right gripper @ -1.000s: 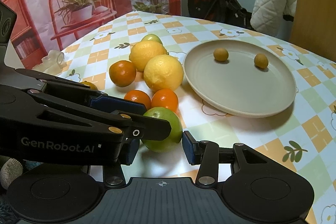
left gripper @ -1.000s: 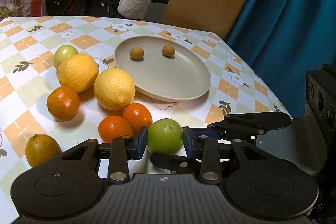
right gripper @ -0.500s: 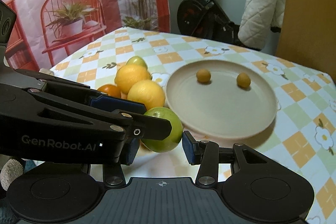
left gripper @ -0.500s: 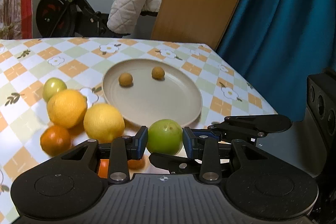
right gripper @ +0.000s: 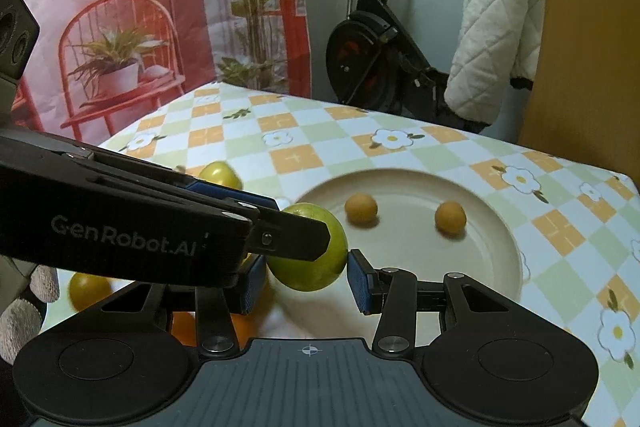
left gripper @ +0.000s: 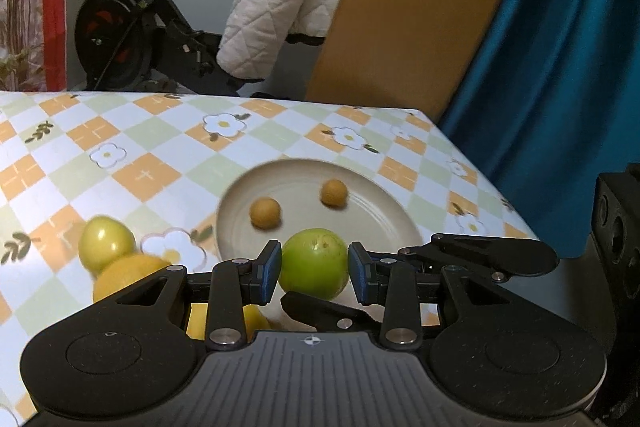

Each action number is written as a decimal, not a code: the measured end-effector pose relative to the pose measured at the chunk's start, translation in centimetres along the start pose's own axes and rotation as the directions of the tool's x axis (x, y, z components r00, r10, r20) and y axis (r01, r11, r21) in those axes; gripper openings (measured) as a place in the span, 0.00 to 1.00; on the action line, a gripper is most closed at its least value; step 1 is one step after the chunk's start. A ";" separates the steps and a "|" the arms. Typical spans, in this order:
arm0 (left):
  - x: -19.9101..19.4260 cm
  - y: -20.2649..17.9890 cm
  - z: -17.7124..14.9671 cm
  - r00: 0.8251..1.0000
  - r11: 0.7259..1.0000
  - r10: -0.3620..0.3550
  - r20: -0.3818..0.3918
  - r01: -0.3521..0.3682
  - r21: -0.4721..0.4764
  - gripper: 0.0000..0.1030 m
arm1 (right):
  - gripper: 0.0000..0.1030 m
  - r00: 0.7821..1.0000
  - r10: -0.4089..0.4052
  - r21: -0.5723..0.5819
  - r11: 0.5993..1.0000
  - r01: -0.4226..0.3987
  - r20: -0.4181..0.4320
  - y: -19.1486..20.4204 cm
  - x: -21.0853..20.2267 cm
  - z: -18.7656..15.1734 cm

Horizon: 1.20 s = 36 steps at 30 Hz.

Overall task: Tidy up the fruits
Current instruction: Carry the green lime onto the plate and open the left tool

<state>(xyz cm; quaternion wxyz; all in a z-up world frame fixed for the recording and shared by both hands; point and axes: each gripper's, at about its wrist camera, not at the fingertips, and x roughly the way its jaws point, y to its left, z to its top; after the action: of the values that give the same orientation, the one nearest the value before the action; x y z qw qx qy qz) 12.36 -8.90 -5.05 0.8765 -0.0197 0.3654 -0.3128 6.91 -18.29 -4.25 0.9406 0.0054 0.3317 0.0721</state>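
Note:
A green round fruit (left gripper: 314, 263) hangs just above the near rim of a beige plate (left gripper: 384, 211). My left gripper (left gripper: 314, 267) has its blue pads pressed on the fruit's two sides. My right gripper (right gripper: 306, 281) is shut on the same green fruit (right gripper: 320, 267) from a crossing direction. The left gripper (right gripper: 288, 215) reaches across the right wrist view and hides part of the fruit. The right gripper (left gripper: 356, 271) shows in the left wrist view, one finger beyond the fruit and one under it. Two small brown fruits (left gripper: 265, 213) (left gripper: 334, 193) lie on the plate (right gripper: 480, 267).
A pale green fruit (left gripper: 105, 243) and a lemon (left gripper: 128, 275) lie left of the plate, with oranges (right gripper: 86, 289) nearer me. The table's far edge (left gripper: 360, 107) runs behind the plate. Beyond stand an exercise bike (right gripper: 372, 51), a wooden board (left gripper: 420, 7) and a blue curtain (left gripper: 560, 67).
Both grippers carried the green fruit forward and slightly up, from the table beside the oranges to the plate's near rim. The loose fruits have slid to the lower left of both views.

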 end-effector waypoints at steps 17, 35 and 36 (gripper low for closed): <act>4.7 2.4 2.5 0.996 0.997 0.075 -0.056 -0.076 -0.027 0.38 | 0.39 0.998 -0.020 -0.027 0.999 0.019 -0.059 -1.0 6.3 1.7; 4.1 2.9 2.8 0.992 0.991 0.123 -0.034 -0.124 -0.043 0.38 | 0.40 0.998 -0.034 0.004 0.999 0.035 -0.057 -1.5 6.9 2.0; 3.7 2.9 2.9 0.992 0.991 0.124 -0.028 -0.125 -0.046 0.38 | 0.40 0.998 -0.036 0.015 0.999 0.037 -0.054 -1.6 6.6 2.0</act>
<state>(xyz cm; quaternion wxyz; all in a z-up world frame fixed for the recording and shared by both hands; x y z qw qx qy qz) 17.79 -9.24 -6.04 0.8891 -0.0140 0.3841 -0.2487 13.50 -18.86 -6.90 0.9325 0.0051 0.3572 0.0526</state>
